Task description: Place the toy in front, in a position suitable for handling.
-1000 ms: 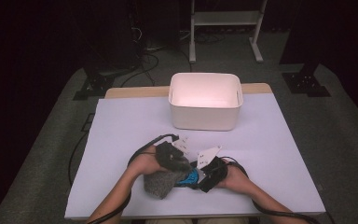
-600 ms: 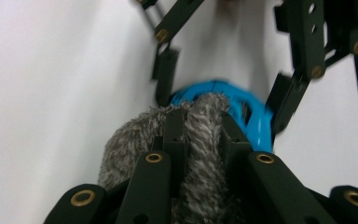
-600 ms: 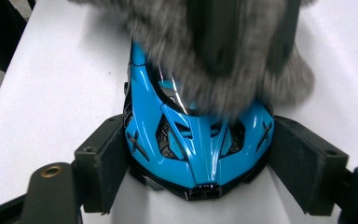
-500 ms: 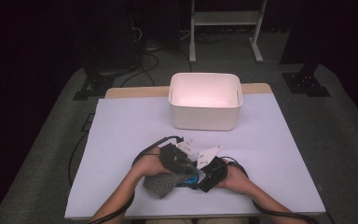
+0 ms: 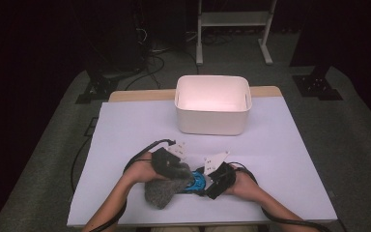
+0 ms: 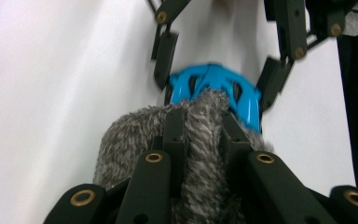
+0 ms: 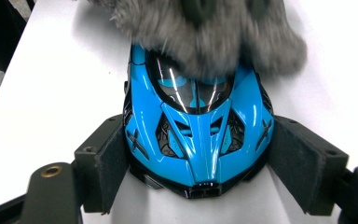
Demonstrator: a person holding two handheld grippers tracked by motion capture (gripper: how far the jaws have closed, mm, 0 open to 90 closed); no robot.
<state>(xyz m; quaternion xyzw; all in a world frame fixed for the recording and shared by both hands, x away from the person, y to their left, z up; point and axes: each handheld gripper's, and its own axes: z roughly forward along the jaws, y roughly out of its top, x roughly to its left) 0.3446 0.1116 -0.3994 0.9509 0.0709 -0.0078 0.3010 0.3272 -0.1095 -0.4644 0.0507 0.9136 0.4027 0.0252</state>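
Left claw (image 5: 170, 173) shifted (slightly), grey fur cloth (image 5: 162, 189) clamped — blue toy car (image 7: 198, 135) beneath

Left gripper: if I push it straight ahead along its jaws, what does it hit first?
The left gripper, shut on the grey furry cloth, points at the blue toy car held between the right gripper's pads. The car comes first, probably almost at once; depth is unclear.

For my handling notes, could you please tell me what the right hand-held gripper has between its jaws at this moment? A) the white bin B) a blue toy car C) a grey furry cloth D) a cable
B: in the right gripper view the right hand-held gripper has a pad on each side of the blue toy car, while the grey furry cloth sits in the left hand-held gripper.
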